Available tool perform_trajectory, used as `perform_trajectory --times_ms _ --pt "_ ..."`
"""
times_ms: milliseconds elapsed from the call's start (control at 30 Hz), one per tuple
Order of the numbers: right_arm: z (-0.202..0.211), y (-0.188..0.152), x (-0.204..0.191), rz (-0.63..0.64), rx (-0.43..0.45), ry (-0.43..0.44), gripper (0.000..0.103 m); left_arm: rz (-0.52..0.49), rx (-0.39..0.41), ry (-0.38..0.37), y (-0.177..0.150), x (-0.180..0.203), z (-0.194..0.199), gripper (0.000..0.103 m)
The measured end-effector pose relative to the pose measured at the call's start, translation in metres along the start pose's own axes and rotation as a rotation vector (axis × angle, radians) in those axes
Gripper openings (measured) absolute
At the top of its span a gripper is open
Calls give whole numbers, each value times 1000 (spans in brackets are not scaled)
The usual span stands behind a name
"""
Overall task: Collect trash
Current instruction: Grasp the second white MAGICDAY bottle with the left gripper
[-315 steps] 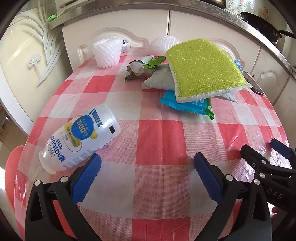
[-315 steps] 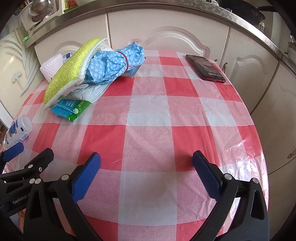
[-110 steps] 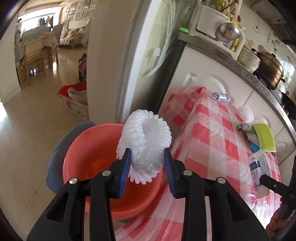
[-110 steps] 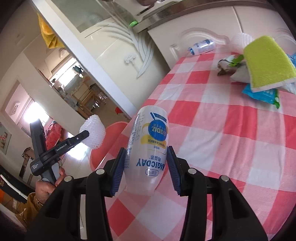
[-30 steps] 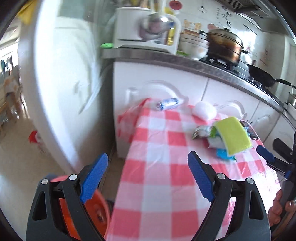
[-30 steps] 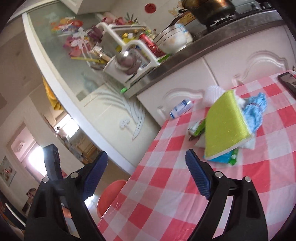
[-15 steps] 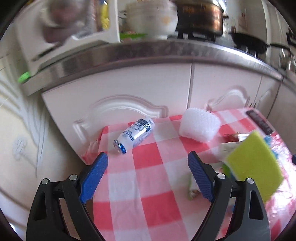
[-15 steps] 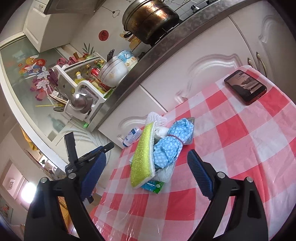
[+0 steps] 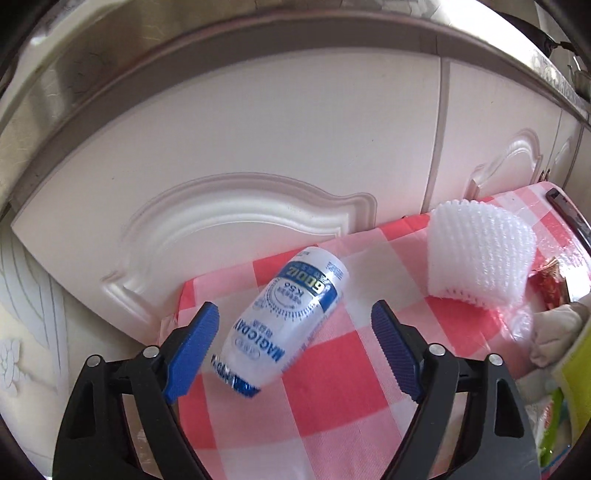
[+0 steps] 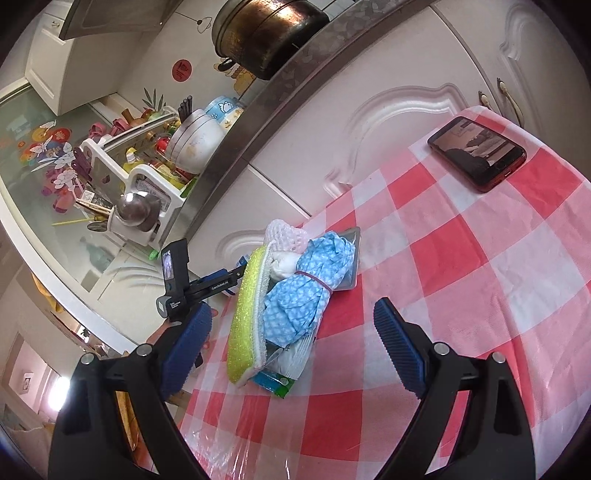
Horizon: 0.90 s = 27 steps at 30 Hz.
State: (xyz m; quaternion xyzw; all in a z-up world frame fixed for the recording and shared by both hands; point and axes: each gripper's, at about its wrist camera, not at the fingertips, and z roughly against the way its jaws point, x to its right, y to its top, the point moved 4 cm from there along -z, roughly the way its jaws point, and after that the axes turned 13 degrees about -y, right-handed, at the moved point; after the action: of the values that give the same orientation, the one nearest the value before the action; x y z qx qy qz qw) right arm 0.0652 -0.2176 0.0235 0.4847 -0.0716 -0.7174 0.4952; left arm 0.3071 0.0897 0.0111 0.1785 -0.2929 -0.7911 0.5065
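A small white bottle with a blue label (image 9: pixel 286 325) lies on its side at the far corner of the red-checked table (image 9: pixel 332 398), close to the cabinet door. My left gripper (image 9: pixel 295 347) straddles it and its jaws are closing, but the blue pads stand clear of the bottle on both sides. A white foam net (image 9: pixel 480 254) sits to its right. In the right wrist view my right gripper (image 10: pixel 295 350) hangs open over the table with nothing in it, in front of a heap of a yellow-green sponge (image 10: pixel 247 321), a blue cloth (image 10: pixel 306 291) and wrappers (image 10: pixel 273 384).
A dark phone (image 10: pixel 476 153) lies at the far right of the table. White cabinet doors (image 9: pixel 258 155) and a steel counter edge (image 9: pixel 184 55) rise right behind the table. A pot (image 10: pixel 266 29) and a dish rack (image 10: pixel 140 173) stand on the counter.
My left gripper has swung from the table's left side to the far corner and dropped around the small bottle, jaws narrowing. My right gripper has come closer to the heap and lower.
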Motion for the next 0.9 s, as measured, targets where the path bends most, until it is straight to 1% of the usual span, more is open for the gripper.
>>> perform_trajectory --times_ms 33,100,167,200,233,333,467,500,567,700,800,900 --pt "-1 0 0 1 -2 -1 90 -4 -6 0 1 -1 -4 75" --pt "-2 -1 0 7 -2 -4 90 -6 -14 0 3 -1 -10 68" --pt "-2 -1 0 16 -1 -13 90 3 -24 -25 5 0 -15 59" --pt "-3 -1 1 17 0 -16 90 5 -32 -34 5 2 -16 49" --pt "-3 -1 1 17 1 -15 90 3 -36 -38 5 4 -17 44" --pt "-4 -2 3 19 0 -26 90 -17 -27 -49 1 16 -15 44" --pt "-4 -3 6 19 -4 -27 90 -43 -15 -87 -10 41 -6 44" --pt "-4 -3 5 23 -2 -27 90 -48 -12 -92 -13 48 -3 44" --pt "-4 -4 3 41 4 -29 90 -44 -7 -130 -23 63 5 44" --pt "-7 -7 -2 69 -12 -20 90 -76 0 -176 -43 98 21 44" --pt "-6 -6 -1 72 -13 -23 90 -95 -3 -215 -56 117 33 44" --pt "-2 -2 3 79 -6 -31 90 -108 -8 -238 -70 144 40 44"
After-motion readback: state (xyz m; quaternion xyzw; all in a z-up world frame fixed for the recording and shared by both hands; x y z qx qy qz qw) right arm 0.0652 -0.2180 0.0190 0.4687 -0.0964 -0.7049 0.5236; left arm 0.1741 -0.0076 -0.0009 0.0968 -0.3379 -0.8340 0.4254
